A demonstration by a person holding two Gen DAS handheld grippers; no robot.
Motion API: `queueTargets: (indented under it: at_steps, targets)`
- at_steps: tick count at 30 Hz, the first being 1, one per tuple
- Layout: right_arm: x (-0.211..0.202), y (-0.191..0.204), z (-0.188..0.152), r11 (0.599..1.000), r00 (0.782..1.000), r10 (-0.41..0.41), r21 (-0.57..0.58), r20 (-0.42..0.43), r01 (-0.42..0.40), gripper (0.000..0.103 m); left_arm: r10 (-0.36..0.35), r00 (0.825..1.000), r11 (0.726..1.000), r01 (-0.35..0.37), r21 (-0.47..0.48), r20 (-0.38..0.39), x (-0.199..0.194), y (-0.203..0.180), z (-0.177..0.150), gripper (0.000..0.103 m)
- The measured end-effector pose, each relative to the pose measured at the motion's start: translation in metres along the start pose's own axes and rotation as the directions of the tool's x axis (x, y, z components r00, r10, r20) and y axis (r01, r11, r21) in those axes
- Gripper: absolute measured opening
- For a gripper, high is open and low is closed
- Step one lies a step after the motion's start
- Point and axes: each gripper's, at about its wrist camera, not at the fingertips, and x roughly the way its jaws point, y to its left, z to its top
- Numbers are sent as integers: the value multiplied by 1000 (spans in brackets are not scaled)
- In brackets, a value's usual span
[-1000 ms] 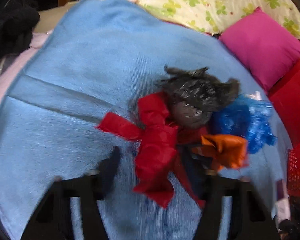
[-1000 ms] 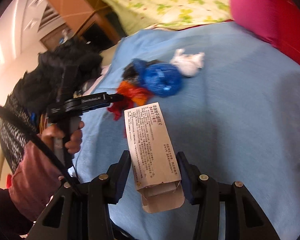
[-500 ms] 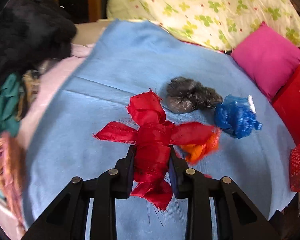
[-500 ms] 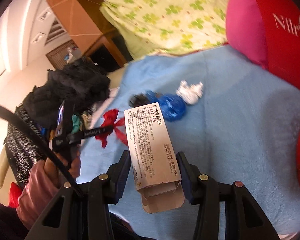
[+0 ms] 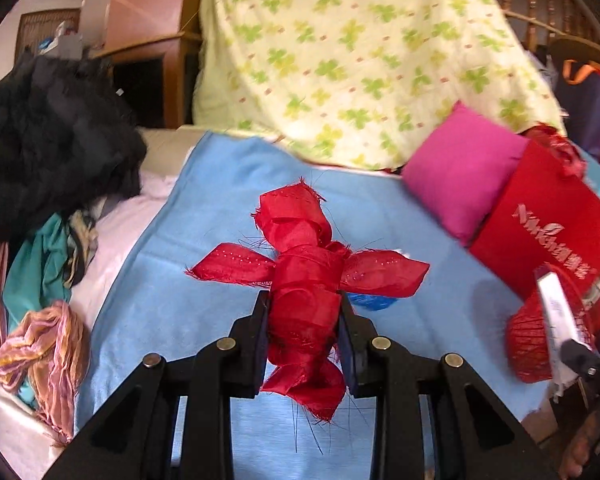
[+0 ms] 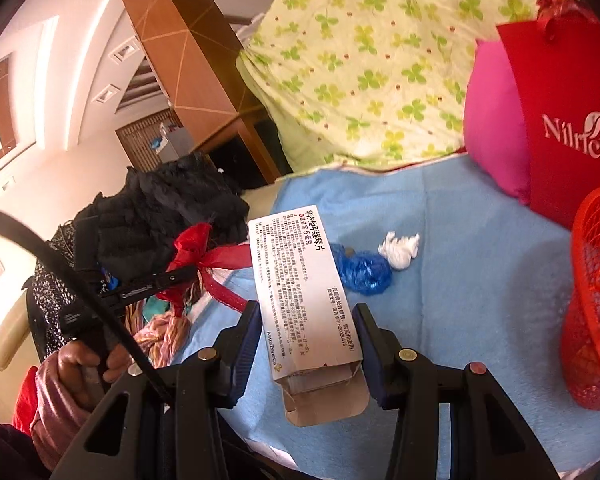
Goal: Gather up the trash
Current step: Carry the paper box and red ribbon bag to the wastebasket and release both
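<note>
My left gripper (image 5: 303, 304) is shut on a crumpled red cloth scrap (image 5: 300, 280) and holds it up above the blue blanket (image 5: 180, 280). My right gripper (image 6: 306, 320) is shut on a white medicine box (image 6: 300, 280) with an open flap. The left gripper with the red scrap (image 6: 196, 248) shows at the left of the right wrist view. A blue plastic wad (image 6: 366, 272) and a white paper wad (image 6: 400, 248) lie on the blanket (image 6: 460, 280). A red mesh basket (image 6: 592, 320) stands at the right; it also shows in the left wrist view (image 5: 528, 344).
A red paper bag (image 5: 540, 232) and a pink cushion (image 5: 460, 168) sit at the back right. A green-patterned quilt (image 5: 340, 60) is piled at the back. Black clothing (image 5: 40, 140) and assorted fabrics (image 5: 40, 300) lie left of the blanket.
My left gripper closed on the red scrap and lifted it away from the pile. Both grippers rose and pulled back; the red basket came into view at the right.
</note>
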Motion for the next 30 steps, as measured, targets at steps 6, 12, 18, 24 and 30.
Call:
queueTargets:
  at_steps: [6, 12, 18, 24, 30]
  targets:
    - [-22, 0, 6, 1000, 999, -3, -5, 50, 4, 49, -59, 998, 996, 57, 62, 25, -23, -36, 4, 32]
    - [-37, -2, 10, 1000, 996, -5, 0, 91, 5, 49, -94, 995, 989, 89, 117, 37, -40, -67, 3, 32]
    - [-51, -6, 12, 1000, 992, -8, 10, 128, 6, 49, -114, 993, 981, 106, 164, 39, -50, -89, 0, 32]
    - [-62, -13, 13, 1000, 988, -15, 29, 154, 11, 49, -137, 990, 969, 127, 213, 33, -52, -111, -3, 32]
    - [-74, -20, 15, 999, 983, -28, 40, 181, 21, 49, -159, 987, 958, 150, 244, 19, -55, -127, -8, 32]
